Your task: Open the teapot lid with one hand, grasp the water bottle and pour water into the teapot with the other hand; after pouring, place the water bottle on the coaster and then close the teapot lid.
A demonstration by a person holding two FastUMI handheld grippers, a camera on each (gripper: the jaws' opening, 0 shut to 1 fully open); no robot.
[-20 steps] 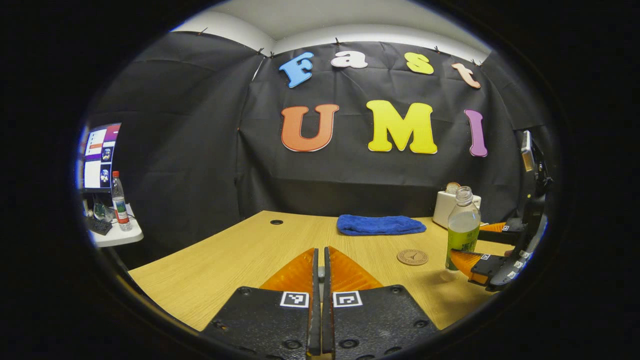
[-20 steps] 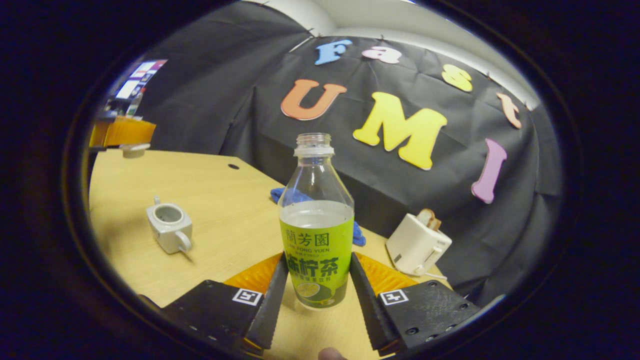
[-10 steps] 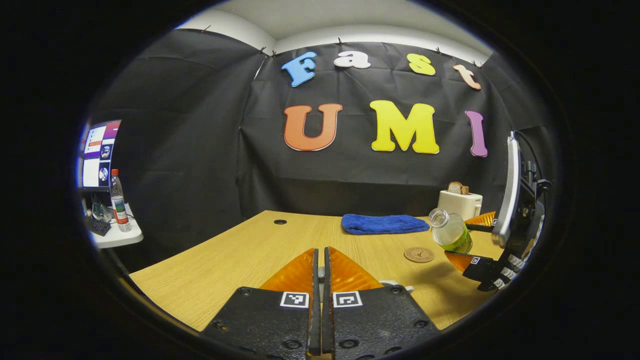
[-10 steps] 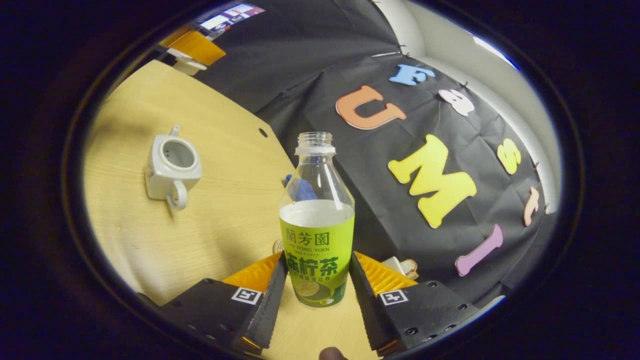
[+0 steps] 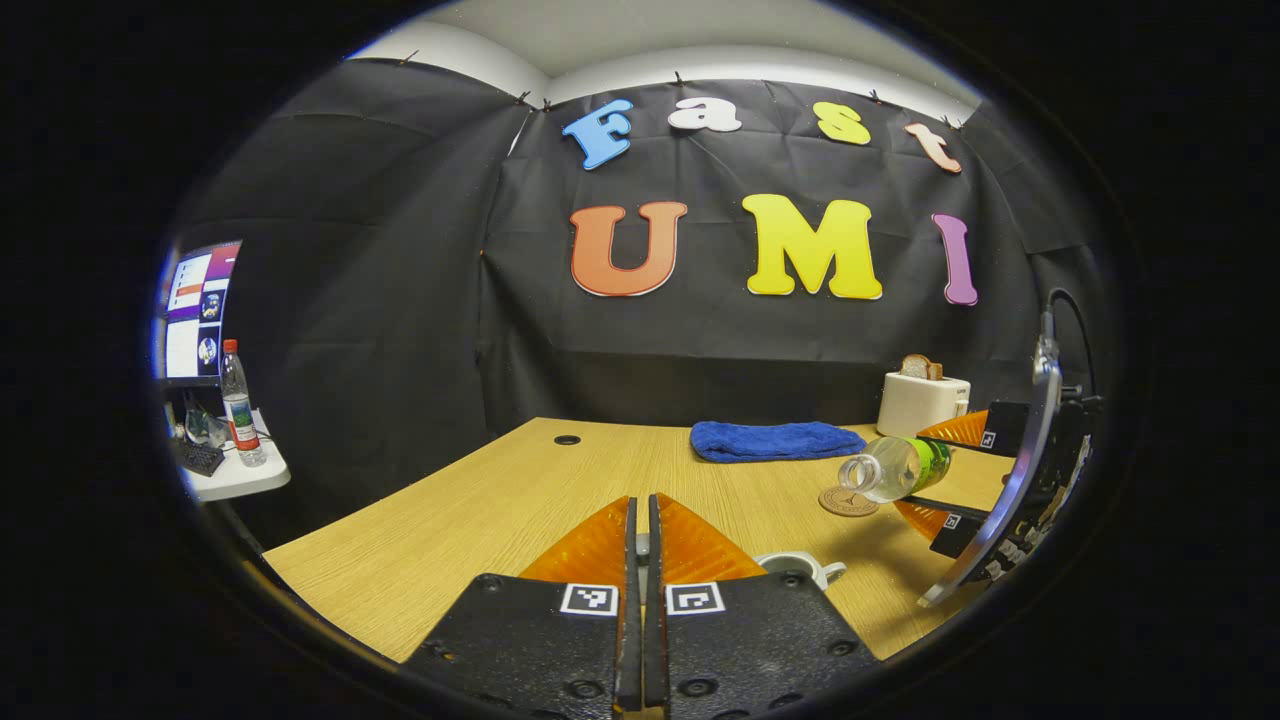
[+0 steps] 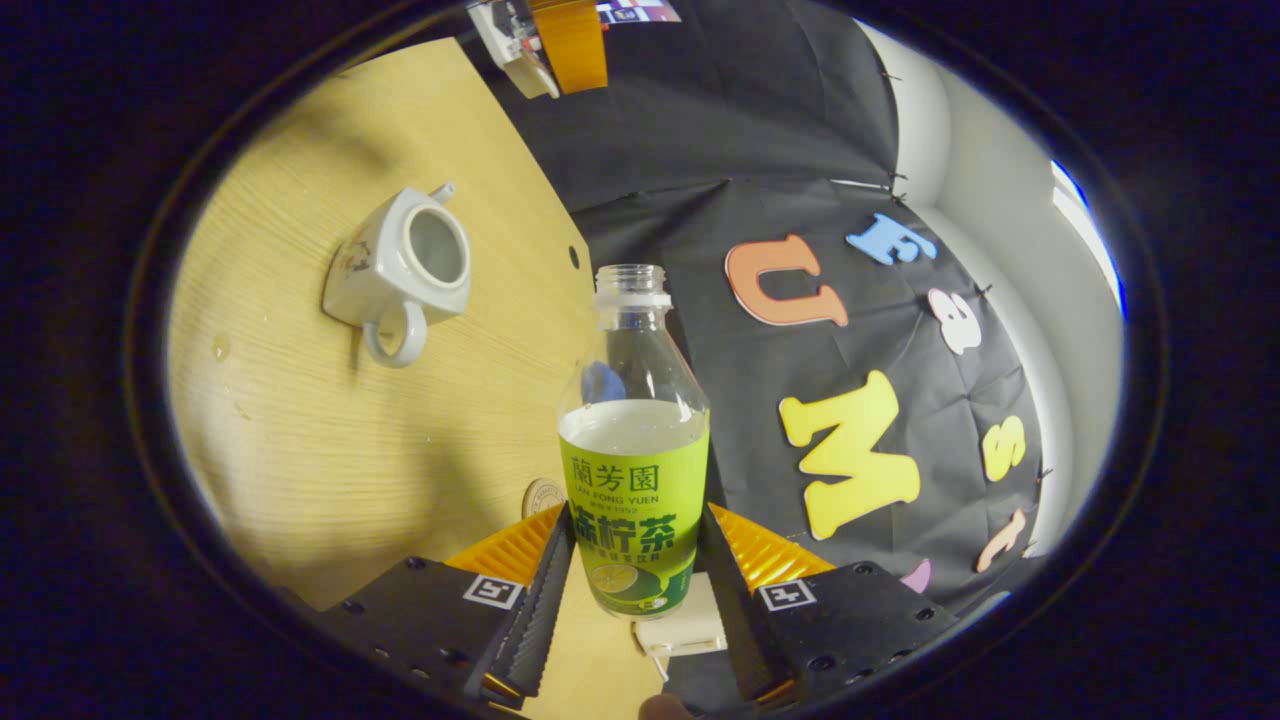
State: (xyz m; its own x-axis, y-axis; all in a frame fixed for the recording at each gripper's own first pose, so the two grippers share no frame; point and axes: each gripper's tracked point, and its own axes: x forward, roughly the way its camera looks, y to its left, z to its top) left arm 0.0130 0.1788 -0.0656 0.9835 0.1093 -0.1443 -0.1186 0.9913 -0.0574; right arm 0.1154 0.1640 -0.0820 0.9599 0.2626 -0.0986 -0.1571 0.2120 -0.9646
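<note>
Jaws of the right gripper (image 6: 632,575) pinch the uncapped water bottle (image 6: 634,450), tipped toward the lidless teapot (image 6: 405,270) on the tabletop (image 6: 300,420). Left gripper (image 5: 640,600) jaws are pressed together. Tipping short of the opening could spill water beside the teapot.

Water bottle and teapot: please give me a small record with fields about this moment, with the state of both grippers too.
water bottle: uncapped, partly full, tipped near horizontal in the left gripper view
right gripper: shut on the water bottle
teapot: on the table, lid off, opening bare
left gripper: fingers together; what it holds cannot be told
coaster: on the table, nothing on it
pouring: no stream visible
</note>
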